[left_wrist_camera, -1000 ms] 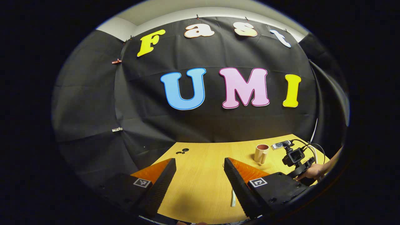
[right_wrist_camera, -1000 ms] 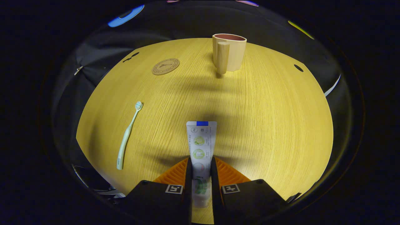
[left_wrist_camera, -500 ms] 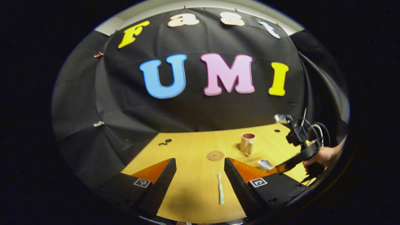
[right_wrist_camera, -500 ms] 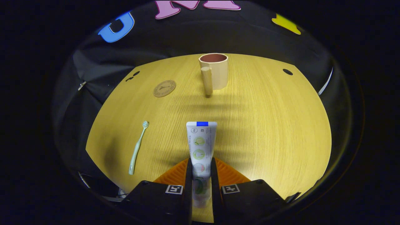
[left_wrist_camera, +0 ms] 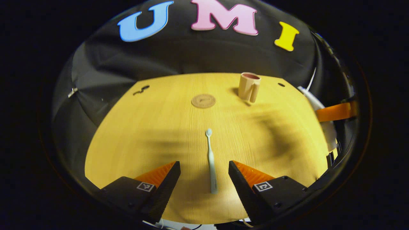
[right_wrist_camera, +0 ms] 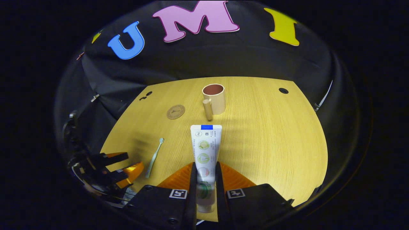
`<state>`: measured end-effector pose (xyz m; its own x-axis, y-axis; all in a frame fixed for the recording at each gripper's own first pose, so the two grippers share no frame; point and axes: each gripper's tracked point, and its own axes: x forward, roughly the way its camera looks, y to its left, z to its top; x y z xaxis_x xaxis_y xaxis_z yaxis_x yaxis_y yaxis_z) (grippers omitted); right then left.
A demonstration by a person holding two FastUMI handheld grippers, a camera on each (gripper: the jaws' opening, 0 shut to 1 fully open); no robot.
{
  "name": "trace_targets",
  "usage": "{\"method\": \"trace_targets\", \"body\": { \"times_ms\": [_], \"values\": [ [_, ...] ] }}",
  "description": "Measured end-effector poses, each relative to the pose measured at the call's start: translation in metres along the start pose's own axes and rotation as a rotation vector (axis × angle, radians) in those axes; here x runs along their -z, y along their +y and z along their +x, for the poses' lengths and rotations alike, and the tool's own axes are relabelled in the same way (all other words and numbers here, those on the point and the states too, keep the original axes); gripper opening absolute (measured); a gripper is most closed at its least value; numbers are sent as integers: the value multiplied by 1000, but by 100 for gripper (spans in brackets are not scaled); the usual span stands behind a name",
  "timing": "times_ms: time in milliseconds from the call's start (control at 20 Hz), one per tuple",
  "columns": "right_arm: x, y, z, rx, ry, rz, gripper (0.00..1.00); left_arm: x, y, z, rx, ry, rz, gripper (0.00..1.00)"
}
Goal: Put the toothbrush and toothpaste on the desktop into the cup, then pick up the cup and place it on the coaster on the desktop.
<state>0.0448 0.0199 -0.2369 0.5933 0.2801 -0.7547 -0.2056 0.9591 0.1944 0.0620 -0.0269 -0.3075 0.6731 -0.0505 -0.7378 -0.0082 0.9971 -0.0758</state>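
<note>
A pale green toothbrush (left_wrist_camera: 211, 161) lies flat on the wooden desktop (left_wrist_camera: 143, 134), its handle end between the spread fingers of my open left gripper (left_wrist_camera: 204, 179). In the right gripper view the toothbrush (right_wrist_camera: 154, 157) lies left of centre, and the left gripper (right_wrist_camera: 123, 167) hovers near its handle. My right gripper (right_wrist_camera: 204, 179) is shut on a white toothpaste tube (right_wrist_camera: 205, 150), held above the desk and pointing toward the beige cup (right_wrist_camera: 214, 99). That cup (left_wrist_camera: 249, 87) stands upright at the back, handle toward me. A round brown coaster (left_wrist_camera: 203, 101) lies left of it, also coaster (right_wrist_camera: 175, 111).
Small dark holes mark the desktop at the far left (left_wrist_camera: 141, 90) and far right (right_wrist_camera: 283, 90). The right gripper's finger (left_wrist_camera: 335, 111) and the tube's white end show at the right edge of the left gripper view. Black cloth walls the booth behind the desk.
My left gripper has tipped down and closed in on the toothbrush, which now lies between its fingers. My right gripper has risen and drawn back with the toothpaste tube, so the cup looks farther off.
</note>
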Motion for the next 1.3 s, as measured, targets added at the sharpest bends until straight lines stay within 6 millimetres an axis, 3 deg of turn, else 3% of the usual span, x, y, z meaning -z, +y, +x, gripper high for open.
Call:
{"method": "trace_targets", "body": {
  "times_ms": [150, 200, 300, 400, 450, 550, 600, 650, 700, 900, 1000, 1300],
  "values": [
    [-3, 0, -12, -21, -11, 26, 30, 13, -3, 23, 15, 108, -35, 95],
    [-3, -3, -14, -22, -10, 32, 30, 17, -5, 31, 17, 134, -30, 87],
    [-5, -7, -15, -25, -12, 41, 30, 27, -8, 46, 22, 196, 2, 84],
    [-8, -11, -15, -25, -17, 46, 30, 28, -13, 48, 46, 208, 47, 77],
    [-8, -13, -14, -24, -17, 50, 30, 26, -16, 50, 47, 224, 64, 78],
    [-7, -13, -10, -32, -11, 61, 30, 20, -21, 53, 64, 250, 83, 50],
    [-6, -13, -10, -34, -7, 66, 30, 19, -23, 56, 69, 254, 91, 42],
    [-6, -13, -8, -39, -5, 71, 30, 16, -24, 55, 73, 256, 88, 26],
    [-6, -14, -6, -40, -3, 75, 30, 15, -25, 56, 79, 256, 86, 16],
    [-8, -20, 1, -33, -11, 81, 30, 13, -25, 59, 91, 235, 74, 7],
    [-13, -25, 2, -28, -17, 94, 27, 12, -26, 58, 87, 221, 77, 7],
    [-35, -35, 4, -13, -51, 92, 30, -5, -30, 48, 91, 139, 48, 7]
  ]
}}
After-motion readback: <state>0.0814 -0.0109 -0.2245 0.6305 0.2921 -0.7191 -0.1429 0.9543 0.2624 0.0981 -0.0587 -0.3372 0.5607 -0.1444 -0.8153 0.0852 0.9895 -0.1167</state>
